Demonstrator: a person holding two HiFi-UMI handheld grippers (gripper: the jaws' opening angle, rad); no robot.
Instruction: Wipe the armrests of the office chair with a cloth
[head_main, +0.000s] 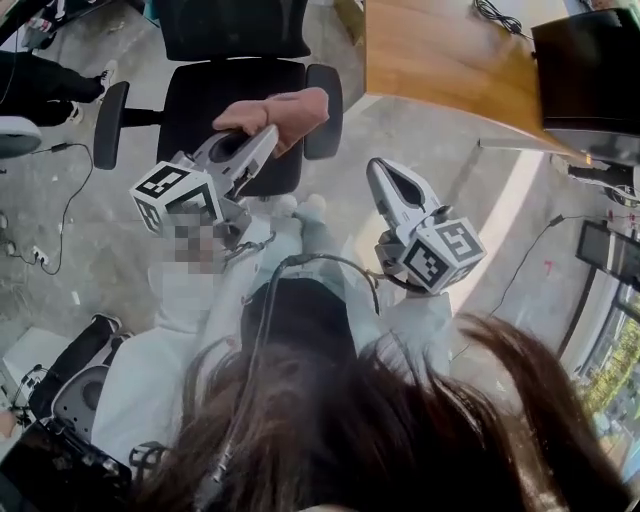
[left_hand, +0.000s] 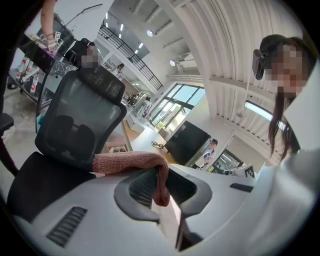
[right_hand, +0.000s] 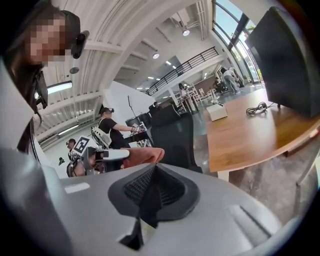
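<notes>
The black office chair (head_main: 225, 105) stands ahead of me, its left armrest (head_main: 110, 123) and right armrest (head_main: 323, 110) both in the head view. My left gripper (head_main: 262, 138) hangs over the seat, shut on a pink knitted cloth (head_main: 285, 108). In the left gripper view the cloth (left_hand: 131, 162) drapes over the jaws and hangs into the gap between them, with the chair's mesh back (left_hand: 80, 117) behind it. My right gripper (head_main: 380, 172) is to the right of the chair, off the right armrest, shut with nothing in it (right_hand: 152, 189). Its camera shows the cloth (right_hand: 143, 156) and chair back (right_hand: 172, 134).
A wooden desk (head_main: 450, 60) with a black monitor (head_main: 590, 70) and a cable stands at the right of the chair. Cables (head_main: 50, 240) trail on the grey floor at left. Another person (right_hand: 107, 131) with grippers stands in the background, and more equipment (head_main: 80, 390) lies at lower left.
</notes>
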